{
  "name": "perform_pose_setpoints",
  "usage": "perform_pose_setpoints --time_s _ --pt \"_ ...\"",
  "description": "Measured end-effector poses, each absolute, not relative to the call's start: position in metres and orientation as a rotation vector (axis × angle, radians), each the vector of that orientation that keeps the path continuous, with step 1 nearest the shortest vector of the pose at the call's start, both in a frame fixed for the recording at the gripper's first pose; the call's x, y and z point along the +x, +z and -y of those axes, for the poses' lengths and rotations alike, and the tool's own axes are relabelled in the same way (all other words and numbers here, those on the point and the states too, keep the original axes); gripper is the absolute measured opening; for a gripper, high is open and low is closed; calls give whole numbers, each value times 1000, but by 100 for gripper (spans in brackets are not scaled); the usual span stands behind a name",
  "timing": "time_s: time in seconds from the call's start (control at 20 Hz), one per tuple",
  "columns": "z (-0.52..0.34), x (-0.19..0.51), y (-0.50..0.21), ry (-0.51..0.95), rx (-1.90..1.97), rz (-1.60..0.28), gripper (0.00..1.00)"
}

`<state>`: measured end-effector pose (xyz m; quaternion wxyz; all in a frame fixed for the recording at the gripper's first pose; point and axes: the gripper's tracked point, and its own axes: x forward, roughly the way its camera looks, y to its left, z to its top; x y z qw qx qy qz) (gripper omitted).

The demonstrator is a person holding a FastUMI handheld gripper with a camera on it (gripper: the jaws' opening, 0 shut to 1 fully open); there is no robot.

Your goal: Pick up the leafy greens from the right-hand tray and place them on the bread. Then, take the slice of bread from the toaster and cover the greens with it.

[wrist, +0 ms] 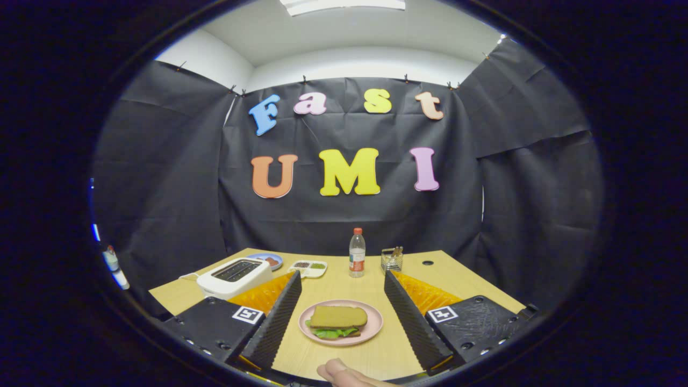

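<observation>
Gripper view: the gripper [339, 314] hangs above the wooden table [457, 277] w/ its two fingers [277, 317] spread wide apart, nothing held btwn them and neither finger touching anything. Btwn the fingers, on the table, sits a pink plate [372, 327]. On the plate lies the sandwich: a top slice of bread [337, 316] lying flat over the leafy greens [334, 333], which poke out from under the slice's near edge. A lower slice can't be made out w/ certainty under the greens.

Beyond the left finger, a white toaster [232, 276] stands on the table; its top slots look dark, contents hard to tell. Just behind the toaster is a small blue plate [267, 260] w/ something reddish on it. Next to that, a white divided tray [308, 267] holds small dark and green bits. Further back, approx. centre of the table, a clear bottle [357, 253] w/ a red cap stands upright. Right of the bottle is a small clear holder [392, 259] w/ brownish sticks in it.

At the near edge, below the plate, part of a person's hand [344, 373] shows.
</observation>
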<state>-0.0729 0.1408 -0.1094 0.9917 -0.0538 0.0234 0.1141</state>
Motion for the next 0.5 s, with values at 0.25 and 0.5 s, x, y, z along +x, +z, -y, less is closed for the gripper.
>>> perform_pose_setpoints --time_s 0.25,0.5 --pt "-118 -118 -94 173 -138 -17 94" --pt "-106 -166 -86 161 -151 25 94"
